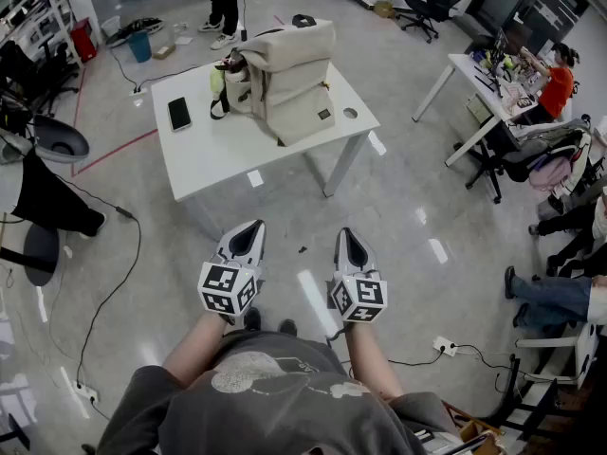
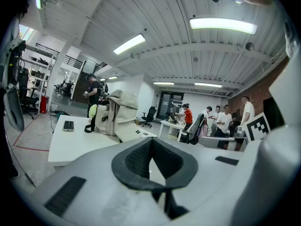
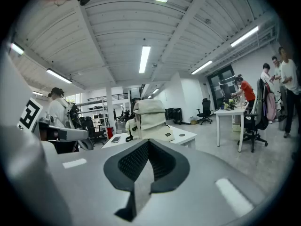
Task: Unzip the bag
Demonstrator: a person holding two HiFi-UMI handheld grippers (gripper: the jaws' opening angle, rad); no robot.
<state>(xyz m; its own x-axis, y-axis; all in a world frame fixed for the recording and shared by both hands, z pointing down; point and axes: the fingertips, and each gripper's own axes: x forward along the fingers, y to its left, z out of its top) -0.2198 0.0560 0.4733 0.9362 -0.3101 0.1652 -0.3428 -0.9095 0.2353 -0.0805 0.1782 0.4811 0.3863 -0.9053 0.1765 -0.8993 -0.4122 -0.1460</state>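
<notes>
The beige bag (image 1: 285, 79) stands upright on the white tabletop (image 1: 218, 154), a dark phone (image 1: 179, 113) lying flat to its left; the left hand-held gripper (image 1: 252, 227) and the right hand-held gripper (image 1: 344, 234) hang side by side over the floor, short of the tabletop, well apart from the bag; each is clenched on nothing, tips together

bag (image 1: 285, 74) on table (image 1: 220, 155), phone (image 1: 178, 113) left
</notes>
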